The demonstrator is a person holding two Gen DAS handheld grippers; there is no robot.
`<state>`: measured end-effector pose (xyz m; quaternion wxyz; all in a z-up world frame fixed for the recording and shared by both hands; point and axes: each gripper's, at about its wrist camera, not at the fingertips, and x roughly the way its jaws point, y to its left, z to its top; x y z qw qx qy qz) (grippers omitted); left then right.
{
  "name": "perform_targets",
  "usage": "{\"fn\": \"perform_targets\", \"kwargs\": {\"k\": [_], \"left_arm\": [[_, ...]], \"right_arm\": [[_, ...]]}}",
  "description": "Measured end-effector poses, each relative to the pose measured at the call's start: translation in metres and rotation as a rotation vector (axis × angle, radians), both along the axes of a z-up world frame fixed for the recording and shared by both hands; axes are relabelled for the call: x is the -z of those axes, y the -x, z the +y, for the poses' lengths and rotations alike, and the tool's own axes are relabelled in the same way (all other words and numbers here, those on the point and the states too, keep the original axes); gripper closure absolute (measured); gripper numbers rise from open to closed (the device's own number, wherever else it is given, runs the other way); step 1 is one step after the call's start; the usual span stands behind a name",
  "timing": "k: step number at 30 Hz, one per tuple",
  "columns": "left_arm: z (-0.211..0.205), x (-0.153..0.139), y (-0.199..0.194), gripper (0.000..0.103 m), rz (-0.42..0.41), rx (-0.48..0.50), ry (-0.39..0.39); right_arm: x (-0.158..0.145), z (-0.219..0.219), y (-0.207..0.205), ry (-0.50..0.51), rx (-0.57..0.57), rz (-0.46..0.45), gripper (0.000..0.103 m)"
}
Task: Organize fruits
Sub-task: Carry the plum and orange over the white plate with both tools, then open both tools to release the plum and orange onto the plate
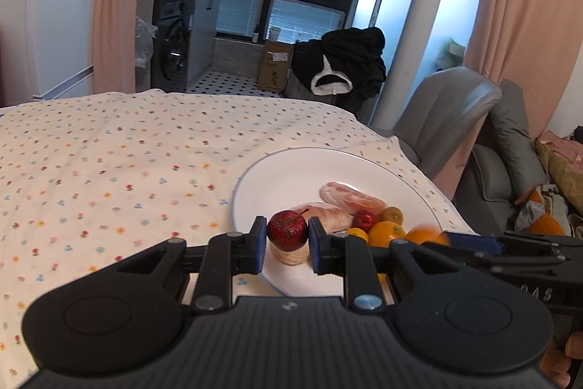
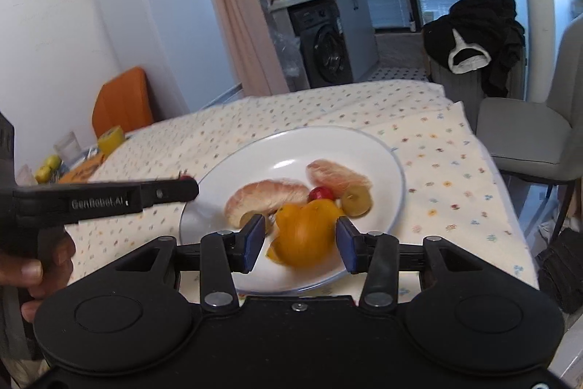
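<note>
A white plate (image 1: 291,170) (image 2: 291,148) on the flowered tablecloth holds two peeled pomelo segments (image 1: 351,197) (image 2: 266,197), oranges (image 1: 386,232), a small red fruit (image 1: 365,219) (image 2: 320,193) and green fruits (image 1: 392,215) (image 2: 357,199). My left gripper (image 1: 286,232) is shut on another small red fruit (image 1: 288,229) over the plate's near-left rim. Its black side (image 2: 145,196) also shows in the right wrist view. My right gripper (image 2: 299,239) hangs open over the plate's near side. A blurred orange (image 2: 304,236) lies between its fingers, with a gap at the left pad.
A grey chair (image 1: 448,119) (image 2: 528,134) stands at the table's right edge. At the far left are an orange chair back (image 2: 122,101), a yellow tape roll (image 2: 111,139), a clear cup (image 2: 67,143) and small green fruits (image 2: 47,168). A hand (image 2: 47,254) holds the left gripper.
</note>
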<state>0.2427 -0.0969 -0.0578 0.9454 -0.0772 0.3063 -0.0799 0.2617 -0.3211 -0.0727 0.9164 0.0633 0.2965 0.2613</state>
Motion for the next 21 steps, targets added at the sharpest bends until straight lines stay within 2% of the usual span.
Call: {"fn": "perform_targets", "kwargs": {"k": [9, 18, 21], "left_arm": [[-0.017, 0.003, -0.003, 0.080, 0.009, 0.063, 0.010], [0.001, 0.000, 0.003, 0.075, 0.028, 0.000, 0.014], [0.008, -0.002, 0.007, 0.068, 0.031, -0.026, 0.010]], "right_arm": [[0.000, -0.019, -0.004, -0.038, 0.051, 0.003, 0.055], [-0.001, -0.010, -0.002, -0.042, 0.027, 0.000, 0.049], [-0.003, -0.005, 0.000, -0.042, 0.017, -0.005, 0.042]]}}
